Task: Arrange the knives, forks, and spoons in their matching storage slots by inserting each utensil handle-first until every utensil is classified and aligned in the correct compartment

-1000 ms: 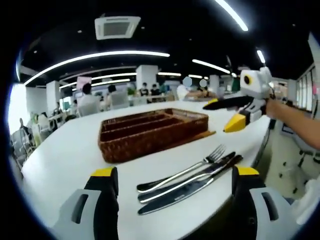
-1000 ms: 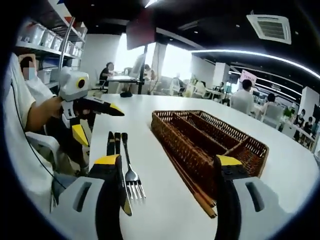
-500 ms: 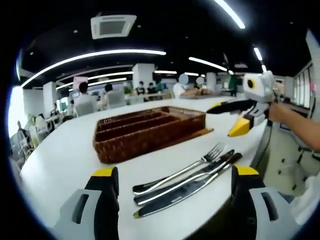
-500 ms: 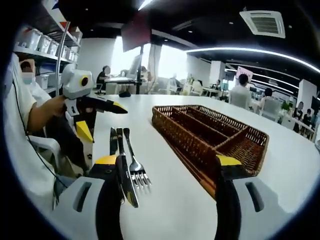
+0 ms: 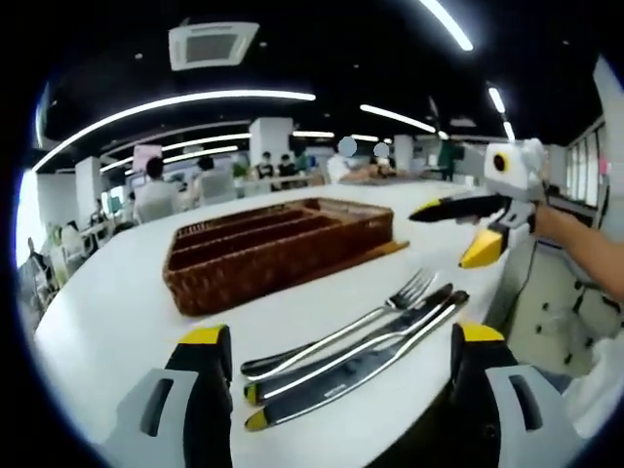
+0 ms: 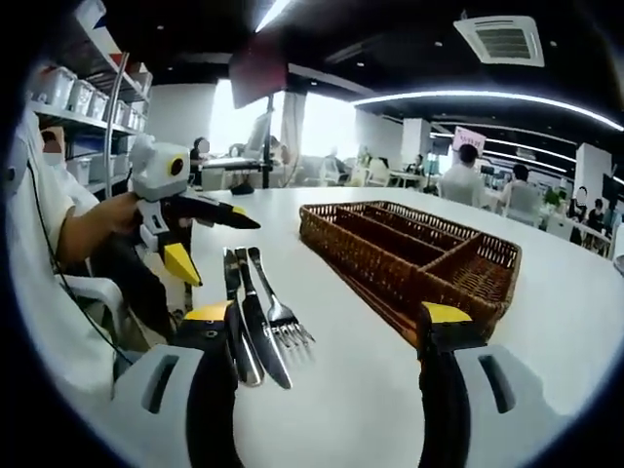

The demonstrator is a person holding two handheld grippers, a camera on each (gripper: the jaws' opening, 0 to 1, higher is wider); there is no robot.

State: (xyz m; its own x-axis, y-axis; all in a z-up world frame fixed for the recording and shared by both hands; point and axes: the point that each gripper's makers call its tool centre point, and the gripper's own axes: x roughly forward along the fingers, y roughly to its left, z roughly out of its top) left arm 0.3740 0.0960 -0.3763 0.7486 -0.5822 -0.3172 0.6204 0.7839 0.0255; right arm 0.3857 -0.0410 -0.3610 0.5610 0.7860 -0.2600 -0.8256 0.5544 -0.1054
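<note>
A fork, a knife and a third long piece between them lie side by side on the white table. The brown wicker tray with long compartments stands beyond them. My left gripper is open, its jaws apart low over the table's near edge, on either side of the utensils without touching them. My right gripper is open too, facing the fork, the knife and the tray from the other end. Each gripper shows in the other's view: the right gripper, the left gripper.
A strip of brown wood lies against the tray's long side. A person's arm holds the right gripper off the table's edge. Shelves with boxes stand behind the seated person. People sit at far tables.
Both cameras have drifted a little, so the utensils look nearer and larger. The utensils and tray lie where they were. Both grippers stay open.
</note>
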